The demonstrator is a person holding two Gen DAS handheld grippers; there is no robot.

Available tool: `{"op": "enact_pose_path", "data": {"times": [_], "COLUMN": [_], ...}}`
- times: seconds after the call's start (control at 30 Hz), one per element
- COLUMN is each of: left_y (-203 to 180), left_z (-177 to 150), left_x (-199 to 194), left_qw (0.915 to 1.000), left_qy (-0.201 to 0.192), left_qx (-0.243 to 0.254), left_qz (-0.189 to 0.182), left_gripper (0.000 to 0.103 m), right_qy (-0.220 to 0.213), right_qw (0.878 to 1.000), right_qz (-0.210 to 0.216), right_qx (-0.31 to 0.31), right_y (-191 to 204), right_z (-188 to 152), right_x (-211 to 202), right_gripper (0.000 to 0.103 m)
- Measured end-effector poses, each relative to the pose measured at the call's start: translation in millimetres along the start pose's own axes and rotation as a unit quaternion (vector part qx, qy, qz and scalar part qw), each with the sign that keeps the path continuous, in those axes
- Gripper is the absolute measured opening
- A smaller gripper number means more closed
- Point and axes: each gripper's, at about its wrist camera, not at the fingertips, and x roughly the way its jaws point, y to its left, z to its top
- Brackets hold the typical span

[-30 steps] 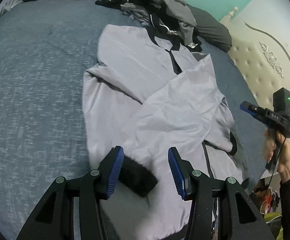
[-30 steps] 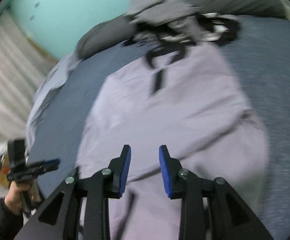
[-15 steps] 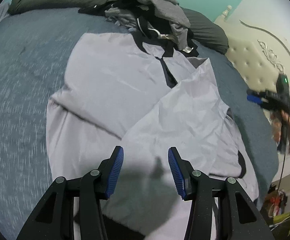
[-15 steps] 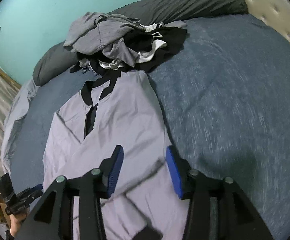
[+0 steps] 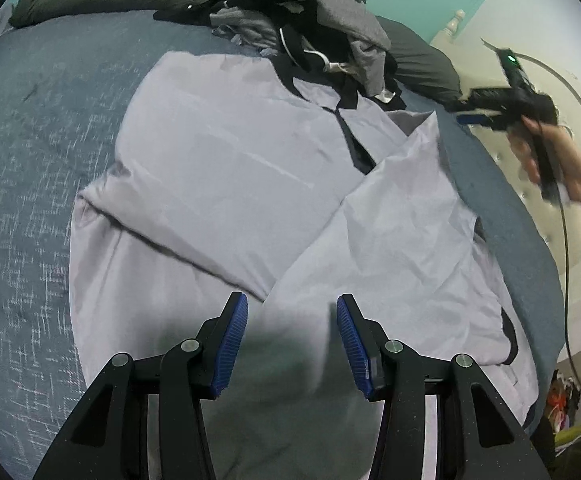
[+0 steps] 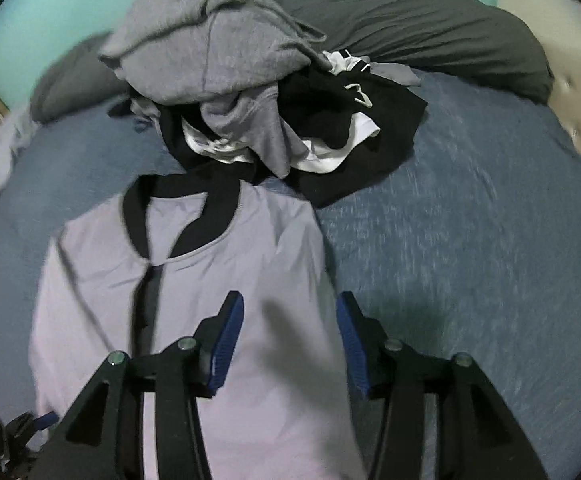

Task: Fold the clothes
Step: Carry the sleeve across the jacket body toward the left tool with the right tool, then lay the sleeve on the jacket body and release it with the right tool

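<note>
Now the lilac shirt (image 5: 226, 168) lies spread on the bed (image 5: 22, 184), collar toward the clothes pile (image 6: 250, 80). Left claw (image 5: 291, 340) hovers parted and empty above its hem; right claw (image 6: 290, 344), jaws just widened, holds nothing beside its shoulder edge.

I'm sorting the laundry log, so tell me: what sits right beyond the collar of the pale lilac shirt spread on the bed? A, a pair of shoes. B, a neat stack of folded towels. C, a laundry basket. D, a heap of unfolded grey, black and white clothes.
D: a rumpled heap of grey, black and white clothes lies just past the black collar of the lilac shirt.
</note>
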Motion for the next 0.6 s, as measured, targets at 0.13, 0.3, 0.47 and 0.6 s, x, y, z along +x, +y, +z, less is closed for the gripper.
{"op": "enact_pose_path", "data": {"times": [0.13,0.3,0.47,0.6], "left_y": [2,0,4,4], "left_z": [-7,-9,-12,-14], "left_x": [4,9,14,14], "left_qw": [1.0,0.9999,0.9999,0.9998], "left_qy": [-0.001,0.005,0.012,0.014], "left_qx": [-0.004,0.011,0.009,0.012], "left_qz": [-0.005,0.0,-0.003,-0.001], "left_gripper": [0.051,0.051,0.051,0.051], "right_qy": [0.026,0.051,0.082,0.075], "right_qw": [1.0,0.998,0.993,0.994], "right_qz": [-0.011,-0.04,-0.065,-0.08], "right_qx": [-0.006,-0.023,-0.048,-0.03], "right_y": [1,5,6,-11], "right_z": [15,29,33,33], "right_x": [25,50,77,90], "right_gripper": [0.049,0.049,0.024,0.006]}}
